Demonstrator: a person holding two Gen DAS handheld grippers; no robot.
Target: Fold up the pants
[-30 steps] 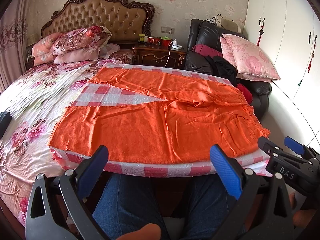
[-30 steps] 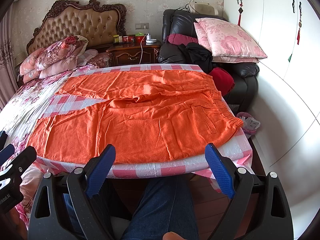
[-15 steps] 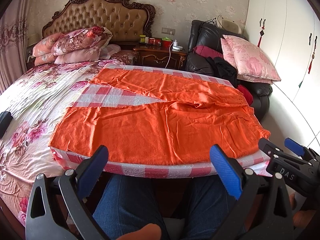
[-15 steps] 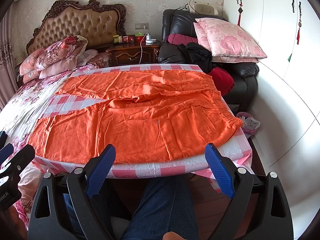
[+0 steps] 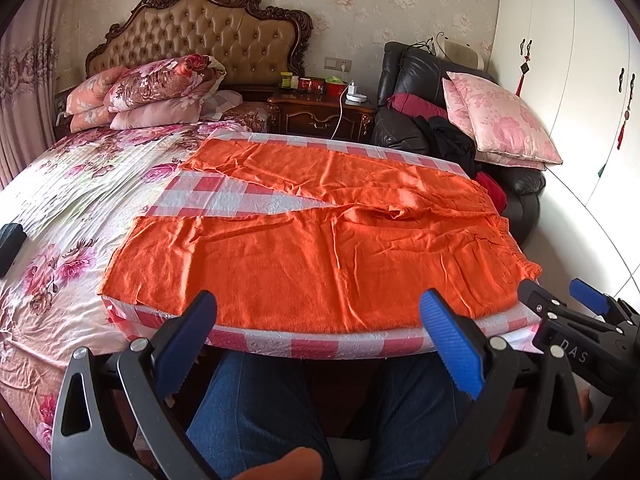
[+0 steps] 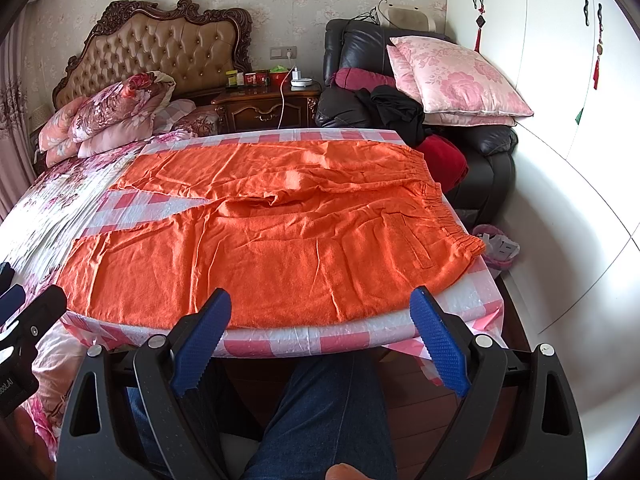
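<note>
**Orange pants laid out flat, both grippers just hanging back**

So the orange pants (image 5: 320, 248) (image 6: 272, 236) are spread flat on a pink-and-white checked cloth (image 5: 224, 196) (image 6: 132, 204) covering the bed end, straight ahead of both sets of fingers. Waistband sits off past the right-side fingertips, the two legs run out toward the left, split in a V.

Left gripper (image 5: 320, 340) has its blue pads spread wide apart, holding nothing, hovering just short of the near hem. Right gripper (image 6: 320, 332) is the same deal: fingers wide apart, nothing between them, not touching the fabric. Below the fingers you see the person's jeans (image 6: 332, 408).
</note>
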